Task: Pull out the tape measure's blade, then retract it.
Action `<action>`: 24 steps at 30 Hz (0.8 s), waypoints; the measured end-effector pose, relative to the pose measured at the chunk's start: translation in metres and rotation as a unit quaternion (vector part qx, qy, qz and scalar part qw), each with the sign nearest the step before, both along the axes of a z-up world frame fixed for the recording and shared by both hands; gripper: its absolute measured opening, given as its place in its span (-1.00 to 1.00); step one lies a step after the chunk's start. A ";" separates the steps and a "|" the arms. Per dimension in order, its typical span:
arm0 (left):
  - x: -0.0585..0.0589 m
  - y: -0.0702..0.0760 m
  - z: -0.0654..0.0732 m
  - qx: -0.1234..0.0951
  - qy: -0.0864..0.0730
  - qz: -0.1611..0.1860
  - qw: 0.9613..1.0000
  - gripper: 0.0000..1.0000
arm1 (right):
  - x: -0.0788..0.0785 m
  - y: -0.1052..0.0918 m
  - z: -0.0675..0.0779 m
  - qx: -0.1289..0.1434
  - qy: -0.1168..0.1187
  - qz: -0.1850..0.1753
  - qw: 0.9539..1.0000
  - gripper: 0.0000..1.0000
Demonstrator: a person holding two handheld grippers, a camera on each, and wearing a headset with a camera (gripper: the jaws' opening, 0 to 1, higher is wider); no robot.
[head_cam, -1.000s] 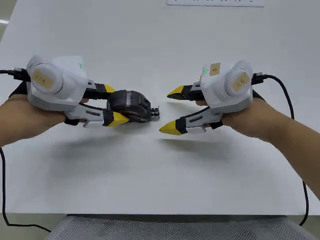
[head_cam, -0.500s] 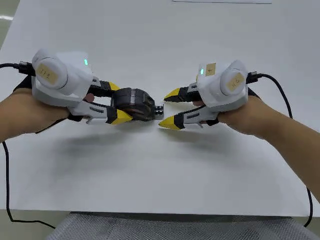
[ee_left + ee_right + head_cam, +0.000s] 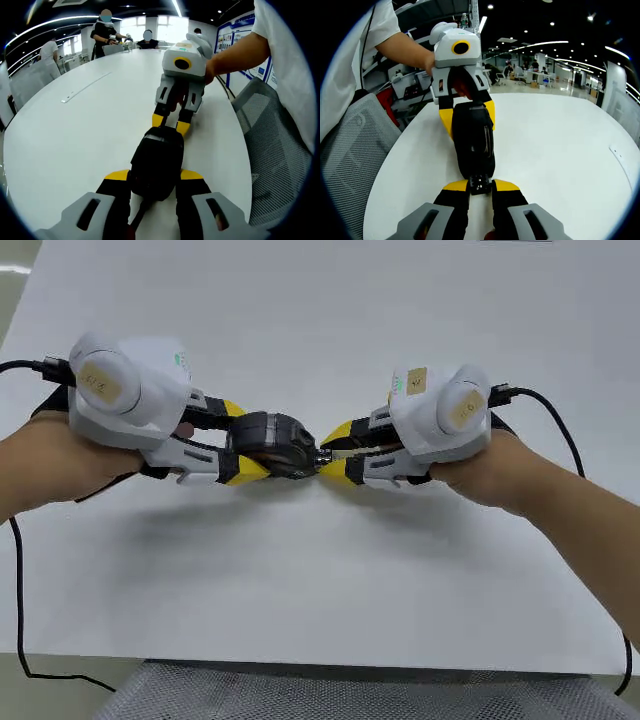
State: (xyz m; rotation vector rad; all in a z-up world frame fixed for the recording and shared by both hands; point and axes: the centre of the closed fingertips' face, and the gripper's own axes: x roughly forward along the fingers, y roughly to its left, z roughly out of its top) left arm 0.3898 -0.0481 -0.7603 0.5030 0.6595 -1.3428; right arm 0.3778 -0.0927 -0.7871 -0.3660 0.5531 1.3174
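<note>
Your right gripper [image 3: 334, 453] has come in toward the left since a second ago, and its jaws have narrowed. They were spread and well apart from the case. Now their yellow tips sit on either side of the end hook [image 3: 480, 184], clenched on it as far as the right gripper view shows.

Your left gripper [image 3: 156, 176] grasps the tape measure [image 3: 157, 152] by its black case, one jaw on each side, low over the white table [image 3: 300, 330]. I cannot tell whether the case rests on it.

No blade shows between case and hook yet, so I judge the pull is about to begin. What matters is the line — the hook points out of the case straight toward your right hand, and the two grippers face each other tip to tip along that axis, left to right across the table. The case lies just to the left of your right fingertips. Draw the right hand away rightward along that line while the left holds firm — a sideways pull could let the hook slip free.
</note>
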 end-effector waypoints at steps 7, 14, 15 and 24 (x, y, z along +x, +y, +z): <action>0.000 0.000 0.000 0.000 -0.001 -0.002 1.000 -0.40 | 0.000 0.001 -0.001 0.001 -0.008 0.009 1.000 -0.71; -0.001 0.000 -0.001 0.007 0.002 -0.009 1.000 -0.41 | 0.001 0.002 -0.002 -0.001 -0.016 0.021 1.000 -0.74; -0.001 0.000 -0.001 0.009 0.001 -0.010 1.000 -0.41 | 0.001 0.002 -0.002 -0.001 -0.019 0.023 1.000 -0.74; -0.001 0.000 -0.001 0.013 0.001 -0.014 1.000 -0.42 | 0.002 0.003 -0.002 -0.008 -0.028 0.025 0.999 -0.74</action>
